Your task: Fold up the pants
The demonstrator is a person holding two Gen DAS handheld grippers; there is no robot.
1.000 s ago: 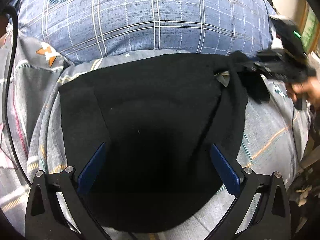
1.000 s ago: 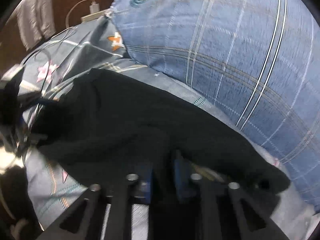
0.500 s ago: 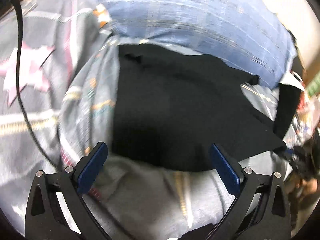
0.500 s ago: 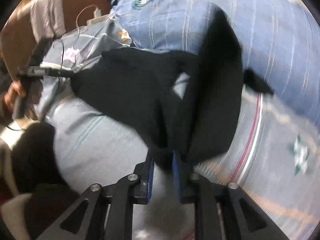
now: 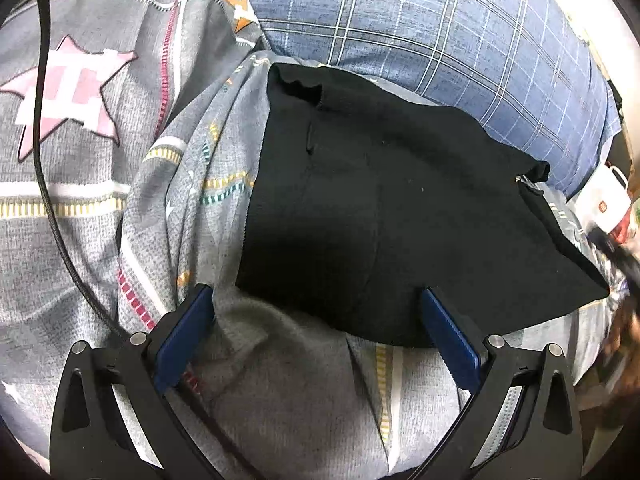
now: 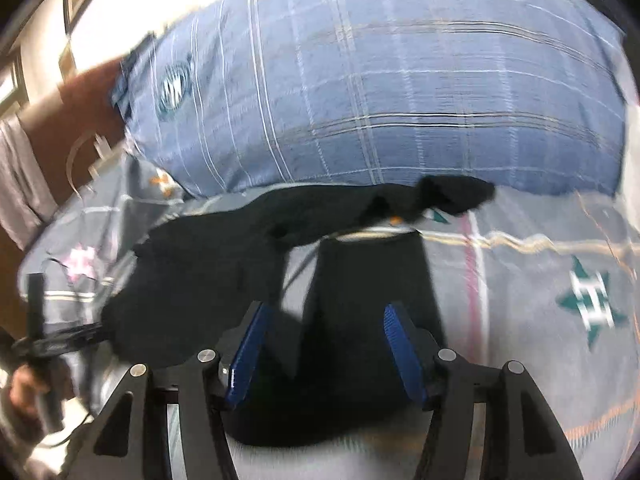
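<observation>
- Grey patterned bedsheet (image 5: 80, 208), blue plaid pillow (image 5: 440, 40) at far side.
- L gripper (image 5: 316, 324) spread wide, holds nothing; black pants (image 5: 400, 208) edge just beyond.
- R gripper (image 6: 324, 340) jaws opening, pants (image 6: 368, 288) fold between, pads not pressing.

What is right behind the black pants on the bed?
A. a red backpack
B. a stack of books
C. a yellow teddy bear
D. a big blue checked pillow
D: the black pants lie on the grey patterned bedcover, and a big blue checked pillow sits just past their far edge in both wrist views.
</observation>
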